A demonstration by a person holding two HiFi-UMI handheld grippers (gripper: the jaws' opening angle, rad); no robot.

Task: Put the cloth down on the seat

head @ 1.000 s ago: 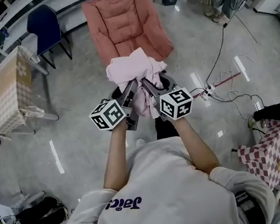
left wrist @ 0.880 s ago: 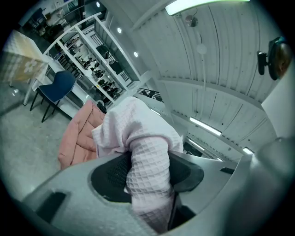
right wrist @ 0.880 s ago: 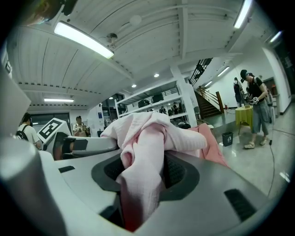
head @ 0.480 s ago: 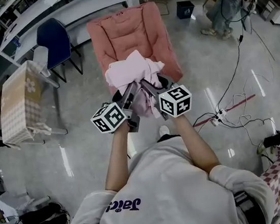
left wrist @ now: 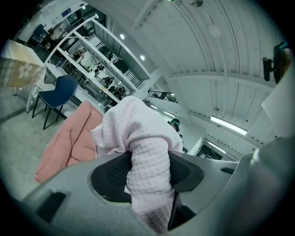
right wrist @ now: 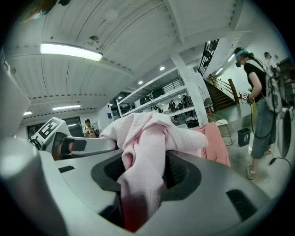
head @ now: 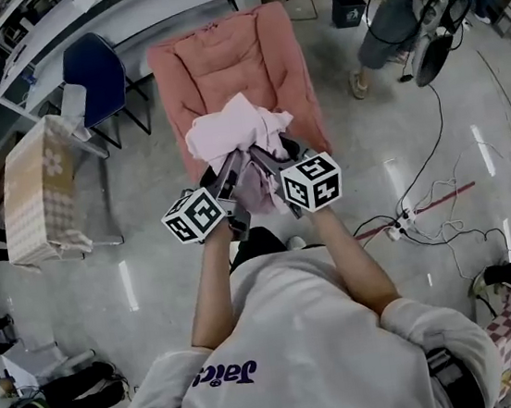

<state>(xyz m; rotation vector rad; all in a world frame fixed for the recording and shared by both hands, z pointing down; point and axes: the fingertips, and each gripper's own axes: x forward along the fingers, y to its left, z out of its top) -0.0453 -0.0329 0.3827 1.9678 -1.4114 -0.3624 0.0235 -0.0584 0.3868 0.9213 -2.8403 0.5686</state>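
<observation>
A bunched pale pink waffle cloth (head: 232, 129) hangs in the air between both grippers, above the front edge of the salmon padded seat (head: 218, 59). My left gripper (head: 225, 165) is shut on one fold of the cloth (left wrist: 148, 161), which fills the gap between its dark pads. My right gripper (head: 259, 156) is shut on another fold of the cloth (right wrist: 143, 170). The two grippers sit close together, marker cubes toward me. In the left gripper view the seat (left wrist: 73, 138) shows low at the left; in the right gripper view the seat (right wrist: 214, 138) peeks out behind the cloth.
A blue chair (head: 98, 74) and a table with a checked cover (head: 38, 185) stand left of the seat. Cables (head: 424, 209) trail over the floor at the right. A person (head: 388, 4) stands at the far right. Shelving runs along the back.
The view has moved toward the seat, and the cloth and both grippers now hang over its front part. Both grips are unchanged. The person at the back right has come closer.
</observation>
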